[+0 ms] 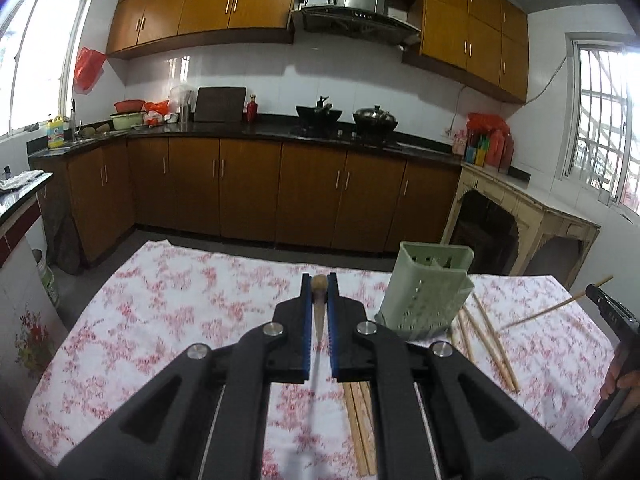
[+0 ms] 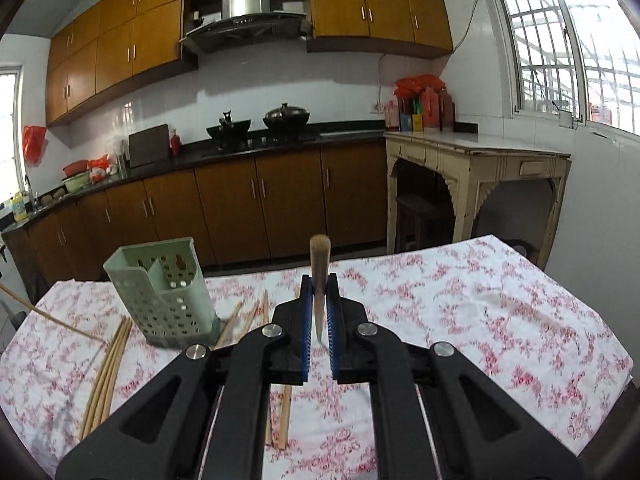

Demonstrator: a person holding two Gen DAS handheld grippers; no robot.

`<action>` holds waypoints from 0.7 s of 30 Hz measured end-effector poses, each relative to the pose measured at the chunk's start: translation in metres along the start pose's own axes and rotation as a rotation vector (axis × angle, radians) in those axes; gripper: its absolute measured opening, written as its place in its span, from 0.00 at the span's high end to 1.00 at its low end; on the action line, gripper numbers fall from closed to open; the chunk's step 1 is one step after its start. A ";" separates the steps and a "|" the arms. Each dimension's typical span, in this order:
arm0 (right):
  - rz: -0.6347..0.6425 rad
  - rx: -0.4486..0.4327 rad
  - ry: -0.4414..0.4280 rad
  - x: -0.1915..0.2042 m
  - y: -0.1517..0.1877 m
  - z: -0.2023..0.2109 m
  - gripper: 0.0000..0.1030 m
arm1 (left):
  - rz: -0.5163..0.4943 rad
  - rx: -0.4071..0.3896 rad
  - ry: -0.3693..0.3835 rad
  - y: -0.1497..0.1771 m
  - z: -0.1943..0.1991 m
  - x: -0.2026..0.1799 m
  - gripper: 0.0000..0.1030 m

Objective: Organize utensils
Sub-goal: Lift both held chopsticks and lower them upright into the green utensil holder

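Observation:
My left gripper (image 1: 319, 280) is shut on a wooden chopstick (image 1: 319, 304), held above the floral tablecloth (image 1: 180, 312). My right gripper (image 2: 319, 280) is shut on another wooden chopstick (image 2: 319, 264) whose end pokes up past the fingertips; that chopstick (image 1: 560, 306) and the right gripper also show at the right edge of the left wrist view. A pale green perforated utensil holder (image 1: 428, 292) stands on the table, right of the left gripper and left of the right gripper (image 2: 164, 292). Several loose chopsticks (image 1: 488, 344) lie around its base (image 2: 106, 364).
The table is covered by the floral cloth (image 2: 480, 312). Behind it run brown kitchen cabinets (image 1: 248, 188) with woks on the stove (image 1: 344, 116). A cream side table (image 2: 476, 160) stands at the right. More chopsticks (image 1: 360, 424) lie under the left gripper.

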State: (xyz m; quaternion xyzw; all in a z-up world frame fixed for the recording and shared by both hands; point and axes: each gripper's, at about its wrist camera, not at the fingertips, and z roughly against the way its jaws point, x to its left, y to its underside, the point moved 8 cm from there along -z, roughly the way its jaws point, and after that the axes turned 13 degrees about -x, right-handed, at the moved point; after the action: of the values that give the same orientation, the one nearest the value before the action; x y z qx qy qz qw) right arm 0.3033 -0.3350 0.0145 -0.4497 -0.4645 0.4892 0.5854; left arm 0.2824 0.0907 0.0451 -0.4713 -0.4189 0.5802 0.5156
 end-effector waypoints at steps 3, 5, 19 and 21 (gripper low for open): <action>0.005 -0.014 -0.001 0.002 -0.005 0.001 0.93 | -0.019 -0.011 0.003 -0.006 -0.001 -0.004 0.92; 0.009 -0.018 -0.001 0.003 -0.008 0.000 0.93 | -0.031 -0.014 0.004 -0.009 -0.002 -0.007 0.92; -0.076 -0.128 -0.120 0.034 -0.105 -0.008 0.93 | -0.051 -0.147 0.092 -0.111 -0.001 -0.044 0.93; -0.103 -0.160 -0.160 0.046 -0.127 -0.010 0.93 | -0.048 -0.172 0.124 -0.132 -0.002 -0.058 0.93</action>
State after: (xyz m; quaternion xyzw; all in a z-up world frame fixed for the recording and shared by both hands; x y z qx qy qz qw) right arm 0.3373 -0.3050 0.1422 -0.4303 -0.5696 0.4541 0.5330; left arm 0.3123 0.0488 0.1796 -0.5385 -0.4457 0.4991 0.5120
